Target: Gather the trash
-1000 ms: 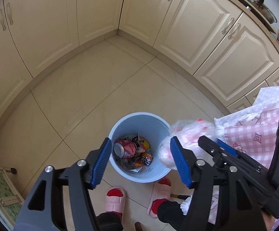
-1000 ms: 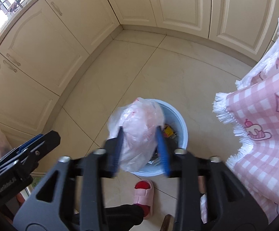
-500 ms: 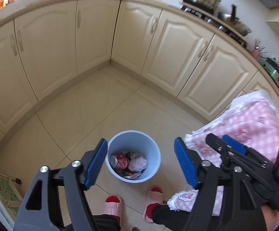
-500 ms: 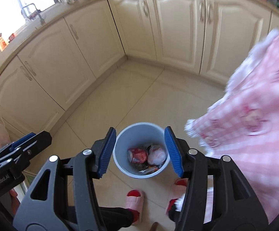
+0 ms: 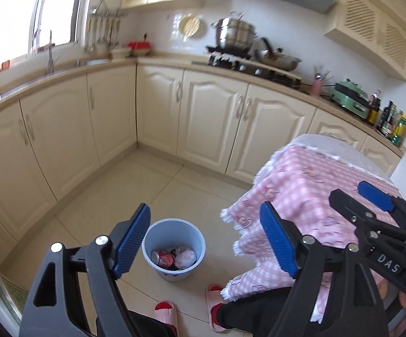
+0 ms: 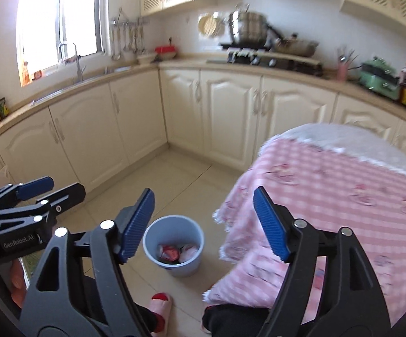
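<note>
A light-blue bin (image 5: 174,273) (image 6: 184,269) stands on the tiled floor far below both grippers. Inside it lie a red can (image 5: 164,257) (image 6: 170,251), a crumpled white-pink plastic bag (image 5: 186,255) (image 6: 189,250) and other wrappers. My left gripper (image 5: 205,208) hangs high above the bin, its jaws opening, with nothing between the blue pads. My right gripper (image 6: 203,192) is also high up, its jaws opening and empty. Each gripper shows at the edge of the other's view: the right one (image 5: 371,196) and the left one (image 6: 34,193).
A table under a pink checked cloth (image 5: 315,191) (image 6: 343,196) stands close on the right. Cream cabinets (image 5: 211,118) line the corner, with pots on the stove (image 5: 233,39) above them. The person's feet in pink slippers (image 5: 166,313) stand just before the bin.
The right gripper let the plastic bag go and it now lies in the bin. Both grippers rose and tilted up, the bin looks smaller, and both jaws stand wider.
</note>
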The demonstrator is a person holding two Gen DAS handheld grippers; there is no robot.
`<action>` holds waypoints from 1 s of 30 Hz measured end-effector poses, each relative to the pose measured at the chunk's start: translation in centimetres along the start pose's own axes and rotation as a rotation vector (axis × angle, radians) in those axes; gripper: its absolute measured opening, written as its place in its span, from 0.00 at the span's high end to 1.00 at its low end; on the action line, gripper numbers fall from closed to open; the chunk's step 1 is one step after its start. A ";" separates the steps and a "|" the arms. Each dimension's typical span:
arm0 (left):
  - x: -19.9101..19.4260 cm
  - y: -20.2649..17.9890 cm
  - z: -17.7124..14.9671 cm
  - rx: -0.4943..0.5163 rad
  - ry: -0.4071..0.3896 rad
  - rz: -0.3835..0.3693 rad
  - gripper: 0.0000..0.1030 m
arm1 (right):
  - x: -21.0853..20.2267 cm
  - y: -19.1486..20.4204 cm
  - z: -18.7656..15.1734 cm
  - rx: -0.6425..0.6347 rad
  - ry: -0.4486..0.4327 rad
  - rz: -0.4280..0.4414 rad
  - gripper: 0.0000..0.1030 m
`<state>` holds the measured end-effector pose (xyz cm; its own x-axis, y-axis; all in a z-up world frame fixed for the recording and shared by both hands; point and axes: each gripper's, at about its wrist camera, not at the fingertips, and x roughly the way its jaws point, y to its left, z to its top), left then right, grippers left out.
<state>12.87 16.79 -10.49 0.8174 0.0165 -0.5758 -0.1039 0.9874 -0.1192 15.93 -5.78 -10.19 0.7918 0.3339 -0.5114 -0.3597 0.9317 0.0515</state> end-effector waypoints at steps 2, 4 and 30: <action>-1.6 -1.4 0.1 0.028 -0.016 0.001 0.18 | -2.8 -0.6 0.1 0.002 -0.035 -0.027 0.26; -3.9 -3.2 0.2 0.061 -0.056 0.008 0.17 | -5.2 -1.4 0.0 0.006 -0.066 -0.041 0.24; -17.6 -11.7 -0.6 0.147 -0.406 -0.031 0.13 | -21.9 -5.5 -0.6 0.015 -0.366 -0.173 0.13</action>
<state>-0.59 4.82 0.58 0.9786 0.0177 -0.2050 -0.0177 0.9998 0.0016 0.28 -18.27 0.17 0.9644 0.1986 -0.1746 -0.2008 0.9796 0.0052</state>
